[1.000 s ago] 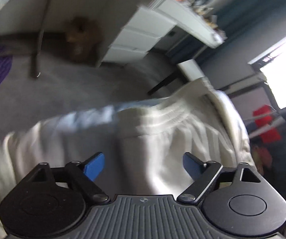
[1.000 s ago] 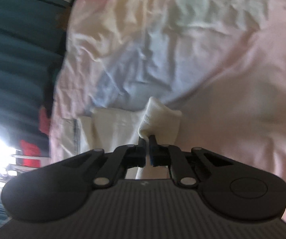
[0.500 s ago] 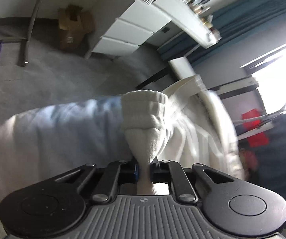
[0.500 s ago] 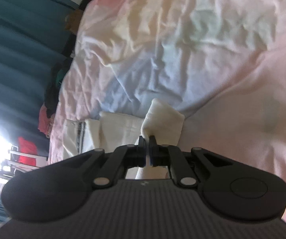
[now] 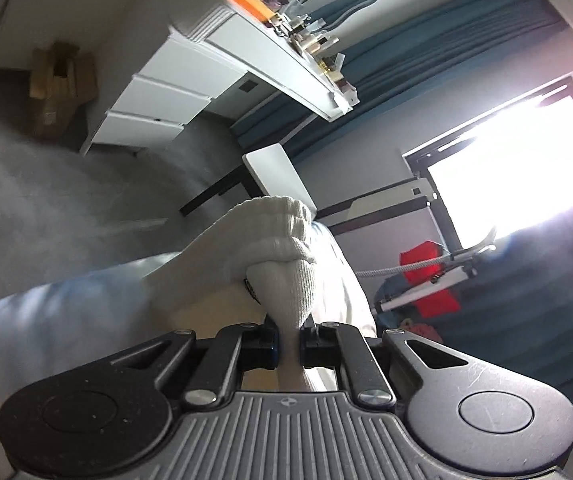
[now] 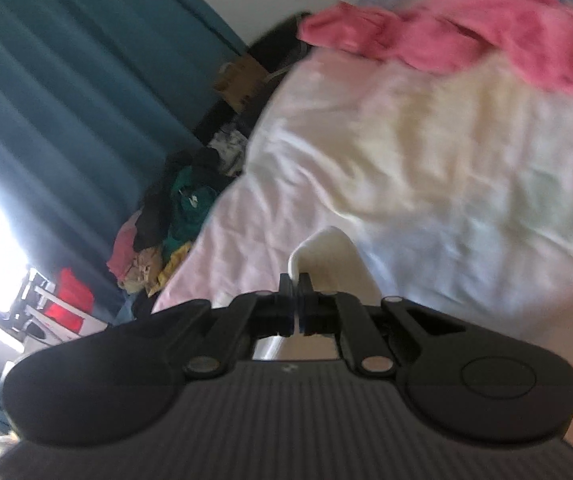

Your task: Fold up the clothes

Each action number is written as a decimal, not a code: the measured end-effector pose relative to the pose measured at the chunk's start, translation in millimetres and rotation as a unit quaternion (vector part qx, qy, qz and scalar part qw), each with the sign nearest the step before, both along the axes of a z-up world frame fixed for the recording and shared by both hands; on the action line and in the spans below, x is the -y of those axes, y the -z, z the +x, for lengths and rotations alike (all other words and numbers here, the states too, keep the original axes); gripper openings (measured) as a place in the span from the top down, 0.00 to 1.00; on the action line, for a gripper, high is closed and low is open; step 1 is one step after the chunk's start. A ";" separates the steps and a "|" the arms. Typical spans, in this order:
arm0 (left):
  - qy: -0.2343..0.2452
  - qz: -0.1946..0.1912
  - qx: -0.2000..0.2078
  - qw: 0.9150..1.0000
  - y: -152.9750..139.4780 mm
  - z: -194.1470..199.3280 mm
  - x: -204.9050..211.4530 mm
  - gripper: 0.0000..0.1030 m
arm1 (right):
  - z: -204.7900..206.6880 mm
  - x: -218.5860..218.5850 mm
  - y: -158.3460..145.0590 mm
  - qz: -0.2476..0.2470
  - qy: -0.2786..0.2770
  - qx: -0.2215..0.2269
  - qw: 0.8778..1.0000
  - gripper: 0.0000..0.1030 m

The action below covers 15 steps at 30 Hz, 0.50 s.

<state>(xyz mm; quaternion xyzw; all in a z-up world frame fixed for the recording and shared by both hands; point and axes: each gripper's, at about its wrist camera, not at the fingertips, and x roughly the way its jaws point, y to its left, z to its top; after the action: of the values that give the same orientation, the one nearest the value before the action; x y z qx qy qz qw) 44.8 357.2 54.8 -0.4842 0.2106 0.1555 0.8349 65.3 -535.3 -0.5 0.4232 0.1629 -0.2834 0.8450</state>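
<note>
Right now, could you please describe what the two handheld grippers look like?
Both match: the left gripper and right gripper have a ribbed grey body, two round black lobes with disc caps, black linkage arms on silver pivots, and blue-edged pads. No cables, hands or sleeves show.

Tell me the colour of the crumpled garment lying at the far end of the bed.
Pink; it shows best in the right wrist view.

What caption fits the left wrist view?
Left claw shut on the ribbed cuff of a white garment, lifted above the bed, with a white desk and teal curtains behind.
</note>
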 end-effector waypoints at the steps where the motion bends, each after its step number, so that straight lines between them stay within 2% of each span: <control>1: -0.001 0.013 -0.004 1.000 -2.2 21.8 3.3 0.91 | 20.0 -2.7 -4.3 -0.010 0.004 -0.002 1.000 0.95; 5: -0.011 0.050 -0.024 0.998 0.1 110.6 17.4 0.91 | 115.0 -15.9 -5.6 -0.056 0.018 -0.036 0.998 0.95; 7: -0.015 0.079 -0.054 0.995 14.3 162.2 23.3 0.91 | 158.5 -20.6 4.5 -0.073 0.024 -0.052 0.996 0.95; 11: -0.011 0.124 -0.115 0.986 47.0 258.4 35.0 0.90 | 238.0 -23.1 46.7 -0.071 0.038 -0.097 0.992 0.95; 15: 0.000 0.138 -0.158 0.978 86.3 322.0 40.2 0.89 | 289.7 -24.7 99.6 -0.081 0.037 -0.153 0.984 0.95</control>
<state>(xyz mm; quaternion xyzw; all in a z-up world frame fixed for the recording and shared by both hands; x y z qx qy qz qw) 366.7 317.0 -31.5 -0.3335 0.3164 0.2572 0.8500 355.0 -510.6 -100.1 0.3106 0.2510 -0.3886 0.8304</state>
